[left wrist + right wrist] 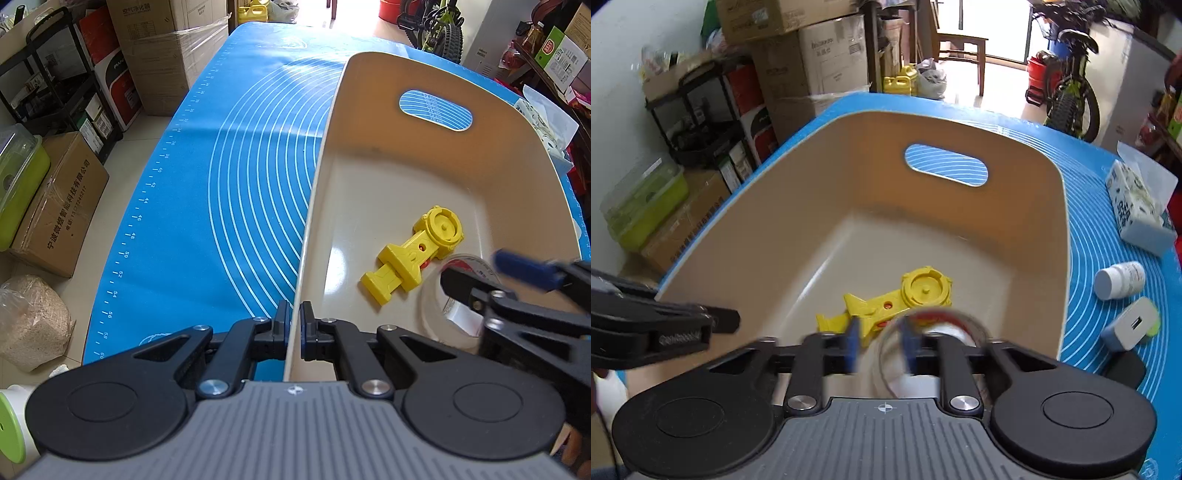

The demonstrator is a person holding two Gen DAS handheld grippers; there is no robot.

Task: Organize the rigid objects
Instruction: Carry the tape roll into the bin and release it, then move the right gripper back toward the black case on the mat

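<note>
The left tool [293, 325] is clamped on the rim of the beige tub [424, 162]. The right tool [879, 345] grips a blurred clear jar [934, 332] inside the tub, beside the yellow toy [894, 302] on its floor.

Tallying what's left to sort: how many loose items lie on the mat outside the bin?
3, all right of the bin: tissue pack, white bottle on its side, white charger. Others may be hidden.
</note>
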